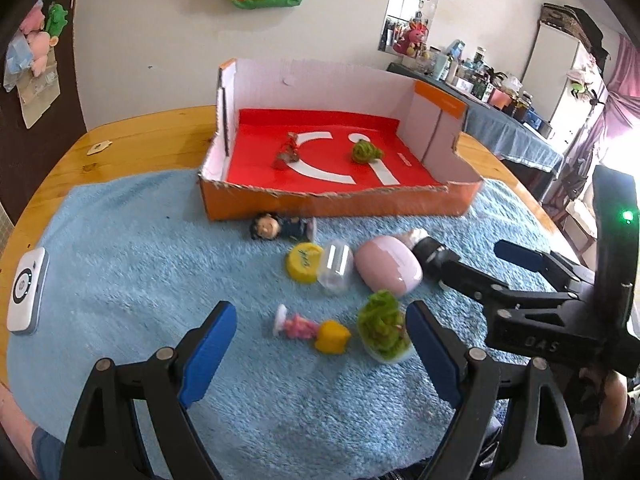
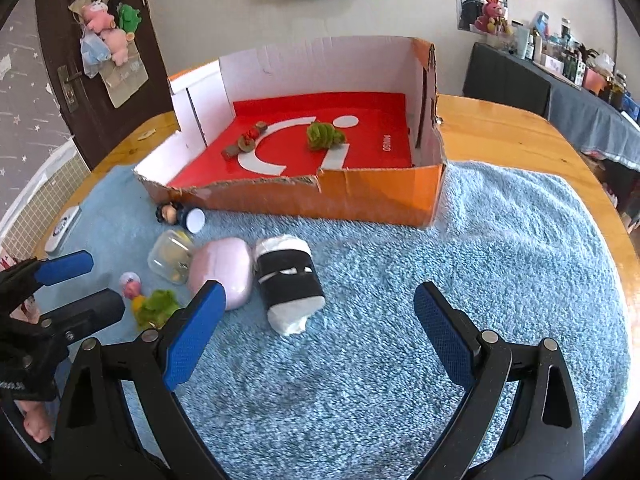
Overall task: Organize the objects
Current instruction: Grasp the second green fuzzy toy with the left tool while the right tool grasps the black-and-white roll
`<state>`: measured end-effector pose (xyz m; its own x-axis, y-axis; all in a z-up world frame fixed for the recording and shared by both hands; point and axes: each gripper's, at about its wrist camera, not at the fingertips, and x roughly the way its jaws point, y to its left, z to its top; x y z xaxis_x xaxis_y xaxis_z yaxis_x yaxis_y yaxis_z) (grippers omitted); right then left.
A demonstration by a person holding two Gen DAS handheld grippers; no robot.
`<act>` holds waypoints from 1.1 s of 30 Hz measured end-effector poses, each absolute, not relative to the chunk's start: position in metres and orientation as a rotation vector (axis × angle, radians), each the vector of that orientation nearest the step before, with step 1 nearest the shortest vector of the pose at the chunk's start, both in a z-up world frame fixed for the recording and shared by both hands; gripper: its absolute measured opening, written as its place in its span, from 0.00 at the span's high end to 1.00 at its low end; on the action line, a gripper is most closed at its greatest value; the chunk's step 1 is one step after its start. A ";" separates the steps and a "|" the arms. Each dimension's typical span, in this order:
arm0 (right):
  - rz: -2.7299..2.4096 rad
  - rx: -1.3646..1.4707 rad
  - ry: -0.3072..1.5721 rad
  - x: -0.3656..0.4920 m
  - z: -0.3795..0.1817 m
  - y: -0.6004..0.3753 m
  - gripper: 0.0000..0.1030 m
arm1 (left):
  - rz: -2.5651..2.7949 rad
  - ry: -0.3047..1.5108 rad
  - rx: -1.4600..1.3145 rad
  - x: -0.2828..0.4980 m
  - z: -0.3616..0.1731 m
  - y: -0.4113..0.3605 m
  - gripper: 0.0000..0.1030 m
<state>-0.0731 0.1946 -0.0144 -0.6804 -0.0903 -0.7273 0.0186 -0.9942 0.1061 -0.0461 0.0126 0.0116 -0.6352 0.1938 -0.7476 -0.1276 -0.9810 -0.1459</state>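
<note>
An orange cardboard box [image 1: 340,204] with a red floor holds a green knitted ball [image 1: 365,151] and a small red trinket [image 1: 287,152]. On the blue towel [image 1: 120,264] before it lie a dark-haired doll [image 1: 276,227], a yellow lid [image 1: 304,261], a clear cup [image 1: 336,266], a pink case [image 1: 388,270], a pink and yellow figure [image 1: 312,330] and a green ball [image 1: 382,320]. My left gripper [image 1: 320,344] is open just short of the figure. My right gripper [image 2: 320,328] is open near a black and white roll [image 2: 288,280].
A white device [image 1: 26,290] lies at the towel's left edge. The round wooden table [image 1: 132,132] stands by a wall and a dark door [image 2: 100,60]. A cluttered sideboard [image 1: 500,96] stands at the back right.
</note>
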 end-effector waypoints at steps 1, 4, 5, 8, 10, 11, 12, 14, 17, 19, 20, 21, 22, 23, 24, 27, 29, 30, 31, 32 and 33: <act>-2.821 1.235 -0.131 -0.073 -0.015 0.195 0.06 | 2.683 -0.116 -1.242 -0.046 0.011 0.014 0.15; -2.817 1.258 -0.094 -0.076 -0.019 0.196 0.06 | 2.665 -0.104 -1.241 -0.044 0.009 0.021 0.15; -2.815 1.267 -0.077 -0.077 -0.021 0.196 0.06 | 2.658 -0.092 -1.240 -0.043 0.008 0.024 0.15; -2.801 1.288 -0.033 -0.081 -0.025 0.196 0.06 | 2.636 -0.072 -1.233 -0.041 0.006 0.031 0.15; -2.791 1.297 -0.013 -0.084 -0.027 0.196 0.06 | 2.629 -0.067 -1.227 -0.042 0.006 0.034 0.15; -2.783 1.303 0.001 -0.086 -0.028 0.195 0.06 | 2.628 -0.055 -1.225 -0.042 0.005 0.036 0.15; -2.780 1.305 0.007 -0.087 -0.029 0.195 0.07 | 2.626 -0.048 -1.224 -0.042 0.004 0.037 0.15; -2.770 1.304 0.011 -0.089 -0.030 0.195 0.07 | 2.615 -0.043 -1.218 -0.042 0.003 0.040 0.21; -2.752 1.307 0.004 -0.093 -0.031 0.195 0.13 | 2.580 -0.059 -1.219 -0.044 0.001 0.042 0.34; -2.742 1.309 0.001 -0.095 -0.032 0.194 0.18 | 2.560 -0.074 -1.220 -0.045 0.000 0.043 0.38; -2.743 1.308 0.003 -0.096 -0.032 0.194 0.18 | 2.551 -0.078 -1.219 -0.046 0.000 0.043 0.39; -2.741 1.305 0.003 -0.097 -0.032 0.194 0.20 | 2.551 -0.074 -1.215 -0.046 0.000 0.043 0.40; -2.739 1.303 -0.001 -0.097 -0.031 0.194 0.21 | 2.549 -0.073 -1.211 -0.046 0.000 0.043 0.42; -2.735 1.299 -0.010 -0.098 -0.031 0.195 0.23 | 2.540 -0.082 -1.206 -0.046 0.000 0.043 0.46; -2.731 1.297 -0.015 -0.099 -0.030 0.195 0.24 | 2.529 -0.094 -1.205 -0.045 0.000 0.042 0.48; -2.717 1.292 -0.025 -0.101 -0.029 0.195 0.30 | 2.493 -0.126 -1.217 -0.047 -0.002 0.041 0.54; -2.709 1.288 -0.022 -0.101 -0.029 0.194 0.34 | 2.497 -0.112 -1.217 -0.048 -0.003 0.043 0.58; -2.704 1.287 -0.016 -0.102 -0.029 0.192 0.37 | 2.497 -0.107 -1.216 -0.048 -0.003 0.044 0.59; -2.703 1.288 -0.011 -0.102 -0.029 0.191 0.37 | 2.496 -0.106 -1.215 -0.048 -0.003 0.044 0.59; -2.701 1.287 -0.004 -0.102 -0.029 0.190 0.40 | 2.493 -0.107 -1.213 -0.048 -0.003 0.044 0.59; -2.696 1.284 -0.005 -0.102 -0.028 0.189 0.44 | 2.492 -0.109 -1.212 -0.048 -0.003 0.044 0.59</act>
